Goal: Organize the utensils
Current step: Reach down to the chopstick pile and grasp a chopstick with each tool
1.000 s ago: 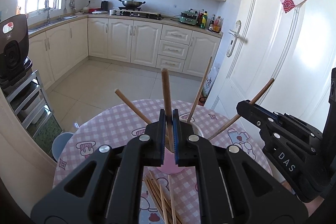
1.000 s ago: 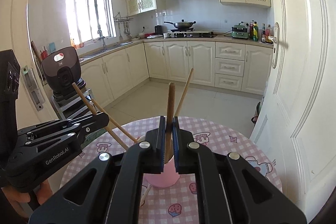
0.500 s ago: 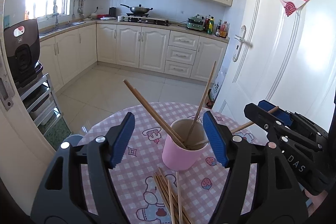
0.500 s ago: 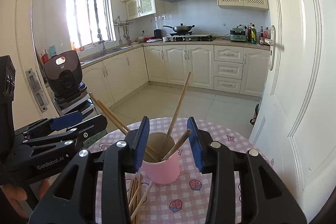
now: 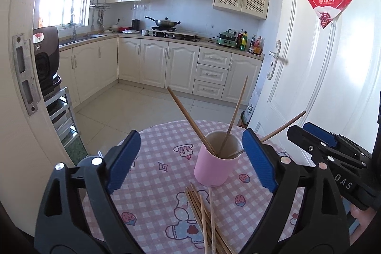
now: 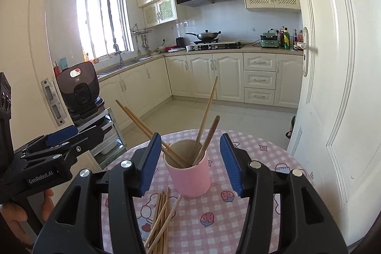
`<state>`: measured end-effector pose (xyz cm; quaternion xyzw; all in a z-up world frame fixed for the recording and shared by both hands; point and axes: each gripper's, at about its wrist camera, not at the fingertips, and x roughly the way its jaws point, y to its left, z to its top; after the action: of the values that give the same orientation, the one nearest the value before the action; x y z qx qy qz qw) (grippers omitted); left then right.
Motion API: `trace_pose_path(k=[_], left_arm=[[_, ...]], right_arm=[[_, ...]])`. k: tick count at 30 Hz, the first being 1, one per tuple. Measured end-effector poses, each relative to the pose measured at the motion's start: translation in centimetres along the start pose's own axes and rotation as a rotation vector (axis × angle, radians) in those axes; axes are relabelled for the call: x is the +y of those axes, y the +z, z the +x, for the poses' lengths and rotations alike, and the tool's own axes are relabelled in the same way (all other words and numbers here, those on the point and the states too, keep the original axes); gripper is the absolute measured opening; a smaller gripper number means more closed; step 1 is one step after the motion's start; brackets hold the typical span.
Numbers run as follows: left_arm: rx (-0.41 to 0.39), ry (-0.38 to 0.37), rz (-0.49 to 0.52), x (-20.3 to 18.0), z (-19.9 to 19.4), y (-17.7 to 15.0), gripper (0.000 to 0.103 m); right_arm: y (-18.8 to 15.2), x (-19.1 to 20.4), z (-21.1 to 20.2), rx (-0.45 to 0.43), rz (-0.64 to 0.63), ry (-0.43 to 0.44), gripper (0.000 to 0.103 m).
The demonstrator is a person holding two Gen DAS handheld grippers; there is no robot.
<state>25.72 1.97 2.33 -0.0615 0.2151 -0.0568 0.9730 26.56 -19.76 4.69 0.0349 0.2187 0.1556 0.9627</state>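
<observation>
Hovering spread and empty, left gripper (image 5: 190, 158) and right gripper (image 6: 188, 158) frame the pink cup (image 6: 189, 176), where several chopsticks (image 6: 204, 120) stand; a loose pile (image 6: 160, 216) waits on the table (image 6: 262, 211).

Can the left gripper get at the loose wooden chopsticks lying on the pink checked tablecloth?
Probably yes. The left gripper is open and holds nothing; the loose wooden chopsticks lie bare in front of the pink cup, nothing over them.
</observation>
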Motion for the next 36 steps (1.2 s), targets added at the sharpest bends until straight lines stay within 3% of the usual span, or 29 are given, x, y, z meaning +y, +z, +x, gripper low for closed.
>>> trace_pose_path(k=[13,19,24,30,36], left_arm=[[-0.05,0.057,0.086,0.2,-1.6,-3.2,0.088],[-0.033,0.083,0.116,0.6,-0.9,-5.1,0.088],[0.063,0.081,0.118,1.4,0.7,-7.0,0.088],[0.246,0.04,0.088,2.3,3.6,-9.2,0.087],[0.346,0.055,0.075,3.1,5.4,-11.3,0.087]], right_arm=[[-3.8,1.0,0.5,0.062,0.004,0.026,0.052],[-6.2,1.5,2.1,0.125,-0.008,0.031,0.052],[-8.6,1.8,4.3,0.226,-0.007,0.054,0.052],[-10.9,1.9,7.4,0.383,0.031,0.078,0.052],[-12.4,1.8,10.3,0.499,0.082,0.104,0.033]])
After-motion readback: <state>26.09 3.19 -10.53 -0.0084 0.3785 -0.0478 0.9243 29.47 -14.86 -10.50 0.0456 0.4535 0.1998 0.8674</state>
